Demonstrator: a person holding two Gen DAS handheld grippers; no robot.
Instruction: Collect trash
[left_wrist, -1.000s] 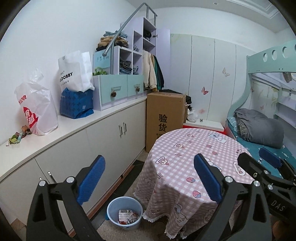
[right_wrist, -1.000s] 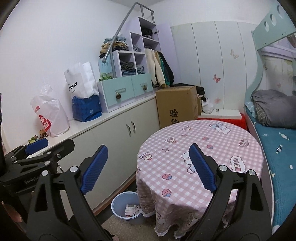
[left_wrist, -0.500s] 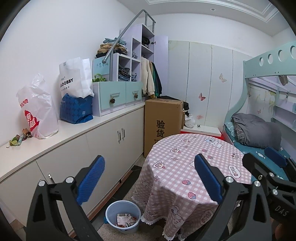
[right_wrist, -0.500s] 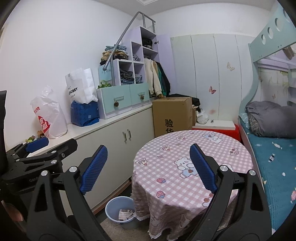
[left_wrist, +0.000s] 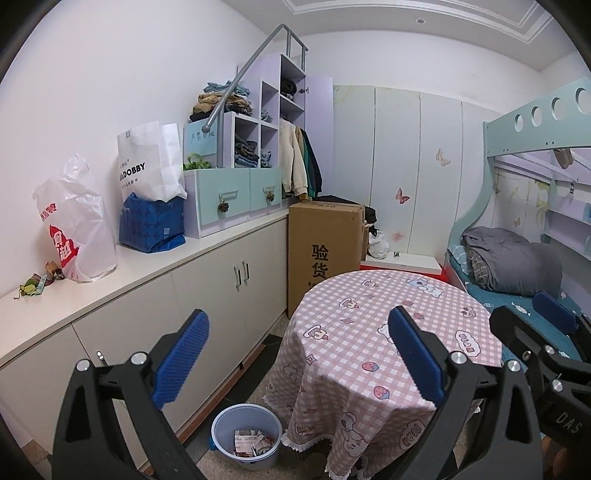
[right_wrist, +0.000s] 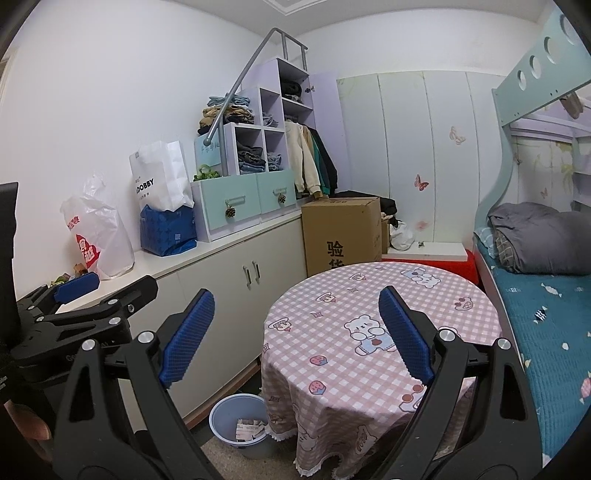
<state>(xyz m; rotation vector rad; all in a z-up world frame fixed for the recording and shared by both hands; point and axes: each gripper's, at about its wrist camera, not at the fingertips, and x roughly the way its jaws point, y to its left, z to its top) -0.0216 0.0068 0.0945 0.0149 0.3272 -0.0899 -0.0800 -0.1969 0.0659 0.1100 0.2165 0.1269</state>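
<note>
A pale blue waste bin (left_wrist: 246, 434) stands on the floor between the cupboards and the round table, with crumpled paper scraps (left_wrist: 253, 441) inside; the bin (right_wrist: 236, 421) also shows low in the right wrist view. Small coloured wrappers (left_wrist: 37, 282) lie on the white counter at far left. My left gripper (left_wrist: 299, 325) is open and holds nothing, high above the bin and the table's near edge. My right gripper (right_wrist: 295, 299) is open and holds nothing too, beside it on the right. Each gripper shows at the edge of the other's view.
A round table with a pink checked cloth (left_wrist: 388, 332) fills the middle. The counter (left_wrist: 155, 266) carries a white plastic bag (left_wrist: 77, 236), a blue bag (left_wrist: 153, 225) and a drawer unit. A cardboard box (left_wrist: 325, 251) stands behind the table and a bunk bed (right_wrist: 546, 295) to the right.
Both views have tilted up and pulled back slightly, showing more ceiling and the table a little farther off. Both grippers stay open and hold nothing.
</note>
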